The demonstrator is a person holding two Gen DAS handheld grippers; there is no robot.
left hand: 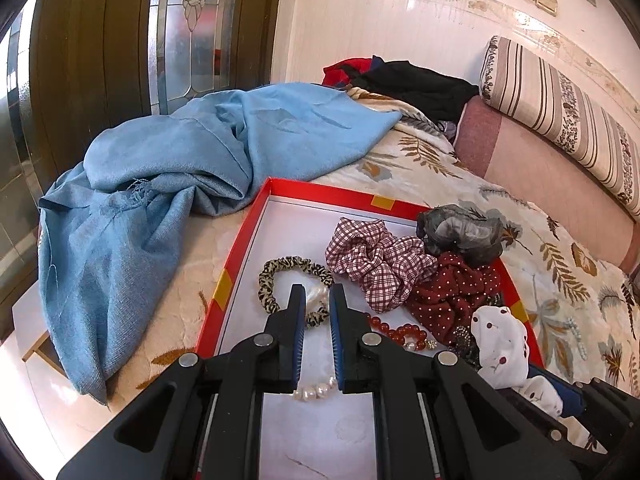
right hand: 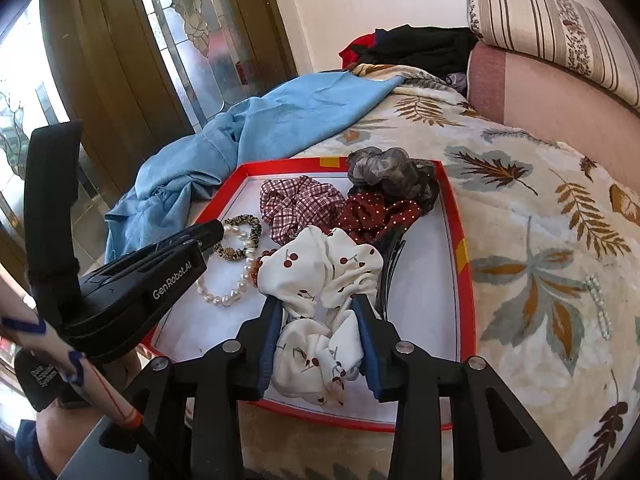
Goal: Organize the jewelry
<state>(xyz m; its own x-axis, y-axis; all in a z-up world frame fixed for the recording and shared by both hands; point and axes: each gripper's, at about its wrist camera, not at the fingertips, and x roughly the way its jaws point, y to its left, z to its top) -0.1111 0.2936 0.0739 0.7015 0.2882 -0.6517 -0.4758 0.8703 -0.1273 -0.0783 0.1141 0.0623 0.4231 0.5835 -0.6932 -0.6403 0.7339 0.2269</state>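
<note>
I've got both grippers over the red tray [right hand: 464, 240] on the bed.

L gripper [left hand: 317, 296]: fingers narrow, pinched on the pearl bracelet [right hand: 236, 276] at the tray's left side. A pearl shows between the tips, more strung below, the rest draped on the tray floor next to the leopard scrunchie [left hand: 276, 276] & red bead bracelet [left hand: 400, 330].

R gripper [right hand: 318, 300]: fingers fairly wide, clamped on the white cherry-print scrunchie [right hand: 320, 276] at the tray's near edge.

Plaid scrunchie [right hand: 300, 204], dotted maroon one [right hand: 372, 212] & grey one [right hand: 384, 172] sit toward the tray's far side. Black hair clip [right hand: 390, 248] lies right of the white scrunchie. Blue cloth [left hand: 160, 168] lies left of the tray, touching its far left corner.
</note>
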